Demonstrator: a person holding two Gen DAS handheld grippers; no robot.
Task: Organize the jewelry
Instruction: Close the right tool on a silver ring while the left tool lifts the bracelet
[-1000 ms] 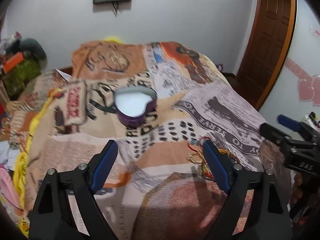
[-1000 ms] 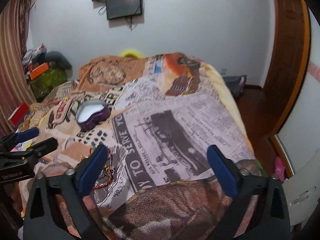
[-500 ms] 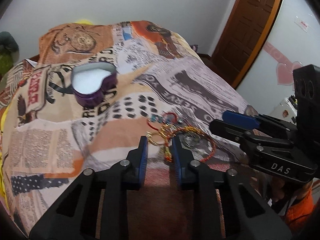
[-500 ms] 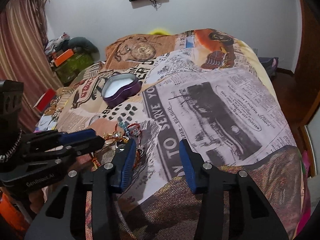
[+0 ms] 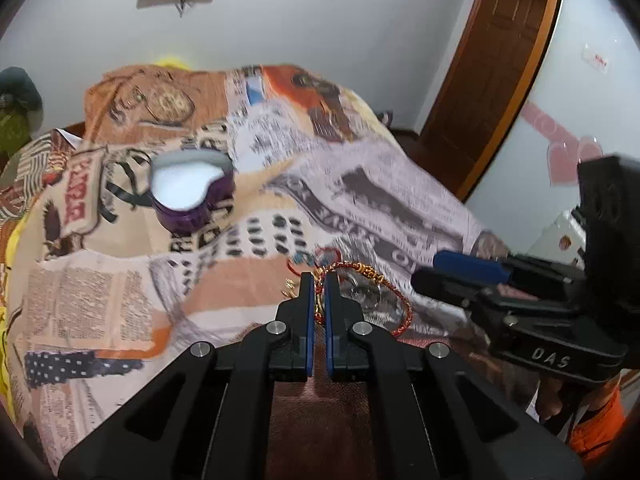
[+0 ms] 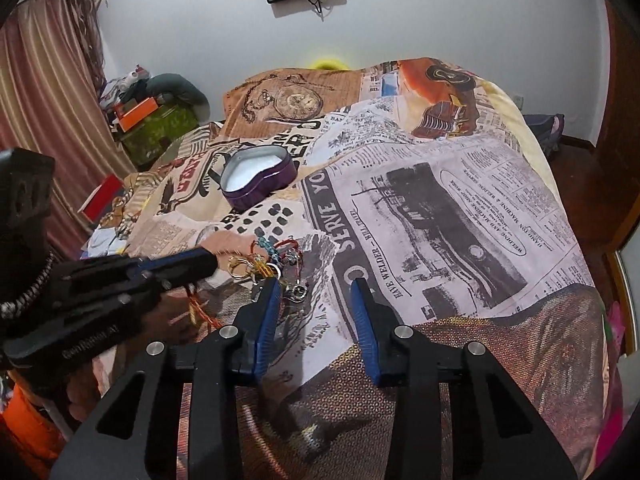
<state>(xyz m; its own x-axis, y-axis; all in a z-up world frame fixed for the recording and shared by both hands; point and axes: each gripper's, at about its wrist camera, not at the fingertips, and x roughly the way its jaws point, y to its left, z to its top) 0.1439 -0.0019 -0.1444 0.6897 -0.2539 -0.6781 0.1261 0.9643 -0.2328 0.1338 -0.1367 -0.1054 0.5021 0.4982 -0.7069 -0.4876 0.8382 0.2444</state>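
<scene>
**Left claw closed at the jewelry pile, right claw half open beside it**

Your left claw (image 5: 317, 280) has its blue pads drawn almost together, tips down at the near edge of the jewelry pile (image 5: 352, 284) on the bed (image 5: 400, 200). A bit of red and gold cord shows in the slit between the pads; can't tell if it is really pinched. Your right claw (image 6: 316, 284) has just been closing and stands partly open. Nothing sits between its pads but the printed bedspread. Its left pad touches or sits just beside the pile's right edge.

The pile is a tangle: gold rings (image 6: 240, 268), a red-gold braided bracelet (image 5: 384, 284), a blue beaded piece (image 6: 266, 245), small silver charms (image 6: 298, 290). It lies near the front of the bed, between the two claws.

The purple heart-shaped tin (image 6: 258, 178) is open, white inside, holding nothing visible. It rests farther back on the bed, well apart from the pile. The left view is blurred.
</scene>
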